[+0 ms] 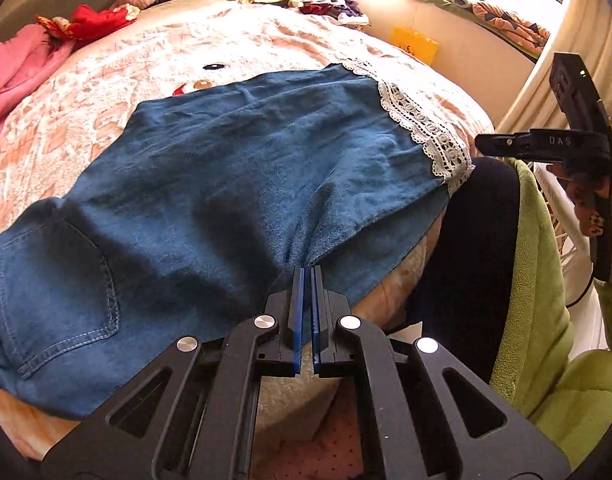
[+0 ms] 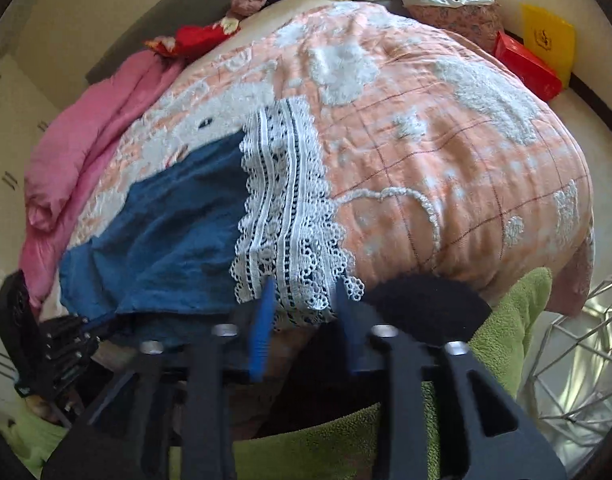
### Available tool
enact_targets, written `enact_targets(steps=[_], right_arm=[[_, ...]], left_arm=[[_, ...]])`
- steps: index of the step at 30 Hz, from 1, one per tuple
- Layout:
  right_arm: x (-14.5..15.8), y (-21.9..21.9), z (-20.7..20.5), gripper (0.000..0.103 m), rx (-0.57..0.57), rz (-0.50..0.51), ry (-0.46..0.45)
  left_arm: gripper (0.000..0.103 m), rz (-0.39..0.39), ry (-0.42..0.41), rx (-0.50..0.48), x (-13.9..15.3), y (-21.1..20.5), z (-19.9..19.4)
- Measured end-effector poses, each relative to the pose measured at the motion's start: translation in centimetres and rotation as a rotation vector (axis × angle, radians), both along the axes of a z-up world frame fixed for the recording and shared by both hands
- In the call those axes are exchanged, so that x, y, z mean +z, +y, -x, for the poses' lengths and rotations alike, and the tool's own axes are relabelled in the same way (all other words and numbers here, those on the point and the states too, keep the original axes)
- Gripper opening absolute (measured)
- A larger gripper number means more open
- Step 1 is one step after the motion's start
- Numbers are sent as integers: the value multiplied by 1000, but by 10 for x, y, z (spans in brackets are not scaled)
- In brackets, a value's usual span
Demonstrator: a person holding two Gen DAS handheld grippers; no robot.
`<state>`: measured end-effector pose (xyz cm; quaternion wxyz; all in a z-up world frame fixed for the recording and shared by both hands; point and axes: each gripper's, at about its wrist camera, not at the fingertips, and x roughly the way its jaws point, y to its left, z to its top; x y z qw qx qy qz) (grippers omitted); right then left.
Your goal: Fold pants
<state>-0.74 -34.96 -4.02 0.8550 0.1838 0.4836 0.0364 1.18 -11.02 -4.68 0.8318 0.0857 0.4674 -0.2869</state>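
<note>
left wrist view: my left claw [image 1: 307, 270] sits at the lower middle of the frame with its blue fingers pressed together, pinching the near edge of the denim pants [image 1: 209, 184]; the cloth puckers into a small ridge right at the tips. i judge i hold here to lift this edge for the fold. the pants lie flat across the peach blanket [image 1: 85, 92], filling the centre of the frame, the back pocket [image 1: 61, 280] at the lower left and the lace hem [image 1: 418, 120] at the upper right. my right claw [image 1: 486, 144] shows at the right edge, apart from the cloth; from this side i cannot tell how it stands.

right wrist view: here the right claw [image 2: 303, 292] is at the lower middle, its fingers spread wide, one on each side of the lace hem [image 2: 285, 216] and close over its near edge, not clamped. i judge it is placed to take this end. this view shows the lace bands in detail and the bare blanket [image 2: 446, 160] at right, but not the pocket. the left claw's body [image 2: 53, 340] shows at the lower left, its tips hidden.
</note>
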Motion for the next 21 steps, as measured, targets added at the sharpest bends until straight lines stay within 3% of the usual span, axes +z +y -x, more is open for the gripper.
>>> enact_targets(steps=[4,7,12,15,17,21], right_arm=[[-14,5,-9,42,29,16,30],[-20,10,-13,8,75,11,31],[-2,3,-4,7,98,99,-7],[0,-3,-2,4,91,151,15],[-7,-1,-6,3,92,244,50],[-12,-2,-7,4,67,243,58]], left_arm=[[0,-1,1,1,-1,0,1],[0,-6,3,0,-2,-1,0],[0,-15,6,-36,0,-3,6],[0,-24,26,-56,-6,-7,6],[0,-38,57,-55,-16,-9,4],[4,-40,82,-56,-24,-10,4]])
